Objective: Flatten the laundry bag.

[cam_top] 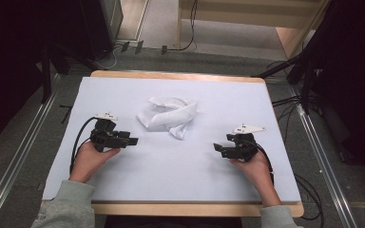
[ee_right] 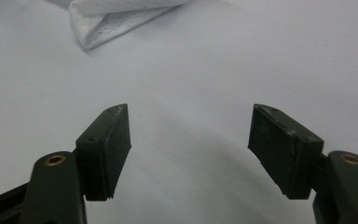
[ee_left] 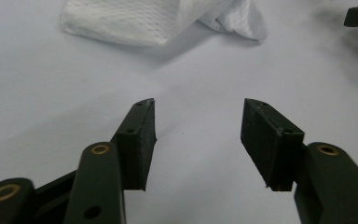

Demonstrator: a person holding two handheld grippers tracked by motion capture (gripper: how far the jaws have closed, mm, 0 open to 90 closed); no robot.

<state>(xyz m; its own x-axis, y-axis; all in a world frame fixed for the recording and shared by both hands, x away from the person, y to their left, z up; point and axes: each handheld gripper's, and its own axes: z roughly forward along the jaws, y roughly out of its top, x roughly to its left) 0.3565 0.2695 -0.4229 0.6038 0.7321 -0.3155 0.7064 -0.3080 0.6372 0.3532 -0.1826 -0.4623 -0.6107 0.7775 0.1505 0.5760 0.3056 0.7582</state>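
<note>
Your two grippers sit low over a pale, smooth sheet (cam_top: 171, 175) covering the wood-edged table (cam_top: 195, 209); grey floor and cables lie beyond. Left gripper (ee_left: 198, 135) and right gripper (ee_right: 191, 149): jaws spread wide, flat black pads gripping nothing. Ahead of the tips, between both and apart from them, lies a crumpled white mesh-textured cloth (cam_top: 168, 116), folded over itself.

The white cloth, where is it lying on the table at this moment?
In the high view the white cloth lies crumpled on the pale table cover, a little behind its middle, between and beyond the left gripper and the right gripper, touching neither.
</note>
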